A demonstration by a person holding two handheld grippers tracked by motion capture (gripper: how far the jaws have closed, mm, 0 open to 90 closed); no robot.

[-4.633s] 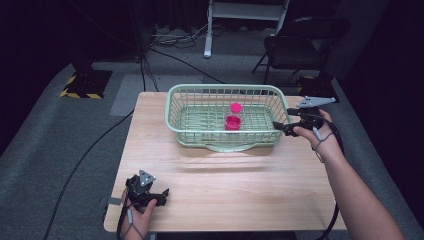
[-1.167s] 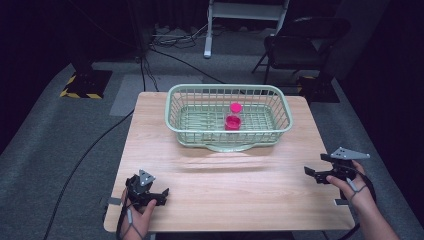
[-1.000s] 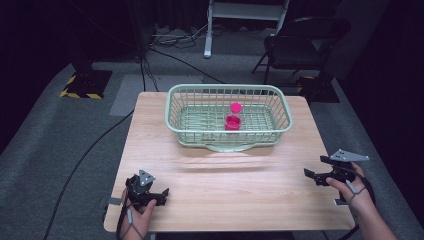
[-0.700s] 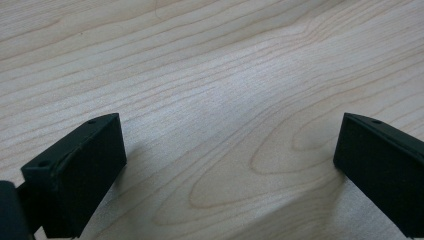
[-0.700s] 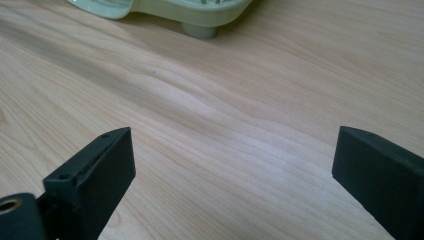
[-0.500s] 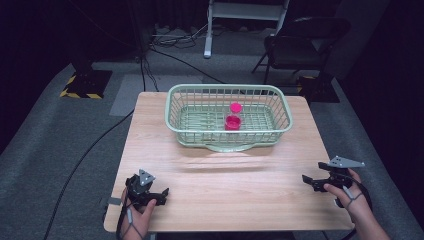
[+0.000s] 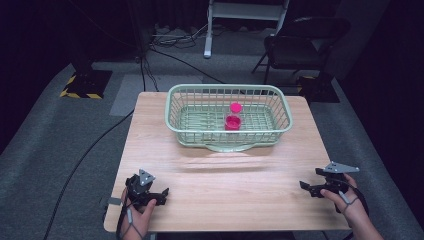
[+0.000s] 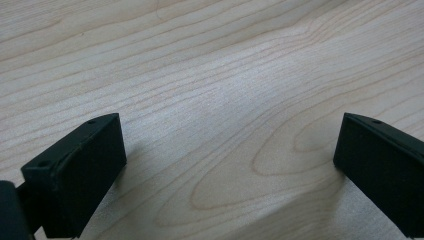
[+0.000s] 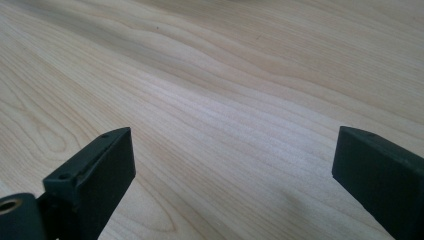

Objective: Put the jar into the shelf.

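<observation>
Left gripper point(image 7: 159, 194): jaws wide apart, empty, low over table point(image 7: 225, 185).
Right gripper point(image 7: 306, 187): jaws wide apart, empty.
Basket point(image 7: 172, 120): holds pink bottle point(image 7: 233, 117).

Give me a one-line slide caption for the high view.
Both grippers, left gripper and right gripper, rest open at the near table edge; pink cup sits in green basket.

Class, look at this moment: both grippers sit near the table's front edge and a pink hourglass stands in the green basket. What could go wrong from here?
1. The pink hourglass stands upright and narrow inside the basket; a bump to the basket would likely topple it.
2. A reach by the right gripper or the left gripper has to clear the basket's raised rim, so an open jaw might snag the wires.
</observation>
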